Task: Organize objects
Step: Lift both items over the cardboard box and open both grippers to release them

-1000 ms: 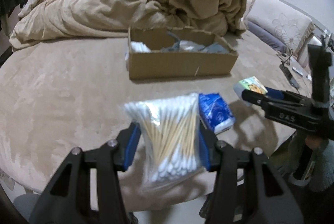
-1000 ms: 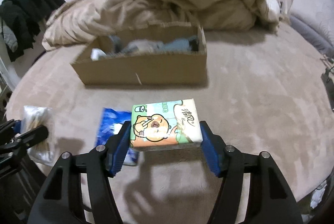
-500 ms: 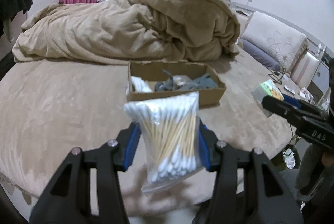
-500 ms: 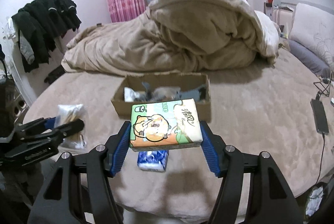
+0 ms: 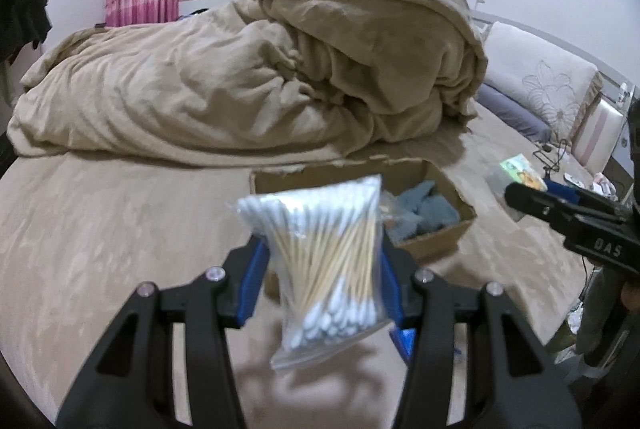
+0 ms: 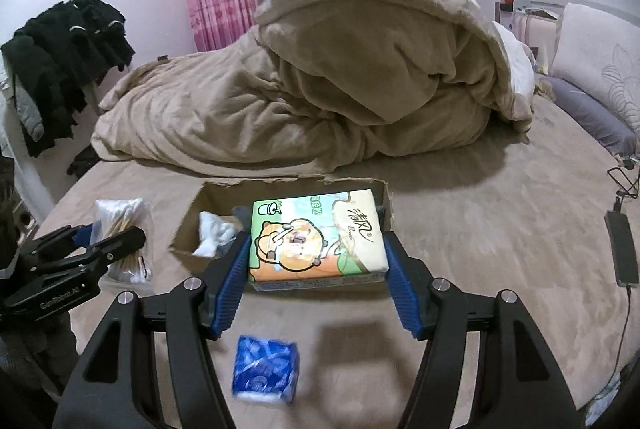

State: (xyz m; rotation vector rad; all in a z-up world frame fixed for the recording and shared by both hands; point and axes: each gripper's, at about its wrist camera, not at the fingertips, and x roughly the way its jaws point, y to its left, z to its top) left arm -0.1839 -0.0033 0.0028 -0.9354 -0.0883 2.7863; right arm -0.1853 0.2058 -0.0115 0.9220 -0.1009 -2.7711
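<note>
My left gripper (image 5: pixel 322 279) is shut on a clear bag of cotton swabs (image 5: pixel 324 261) and holds it in the air in front of an open cardboard box (image 5: pixel 444 243). My right gripper (image 6: pixel 316 275) is shut on a tissue pack (image 6: pixel 316 239) with a cartoon bear, held above the near side of the box (image 6: pixel 186 225). The box holds grey cloth (image 5: pixel 424 207) and a white item (image 6: pixel 212 233). A blue packet (image 6: pixel 266 375) lies on the bed below my right gripper. The left gripper with the swabs bag (image 6: pixel 120 229) shows at the left of the right wrist view.
A heaped beige duvet (image 6: pixel 360 69) lies behind the box on the bed (image 6: pixel 500 229). Pillows (image 6: pixel 600 77) are at the right. A phone with its cable (image 6: pixel 622 249) lies near the bed's right edge. Dark clothes (image 6: pixel 60 61) hang at the left.
Both grippers have risen and moved toward the box with their loads. The blue packet stays on the bed and now lies below the right gripper.
</note>
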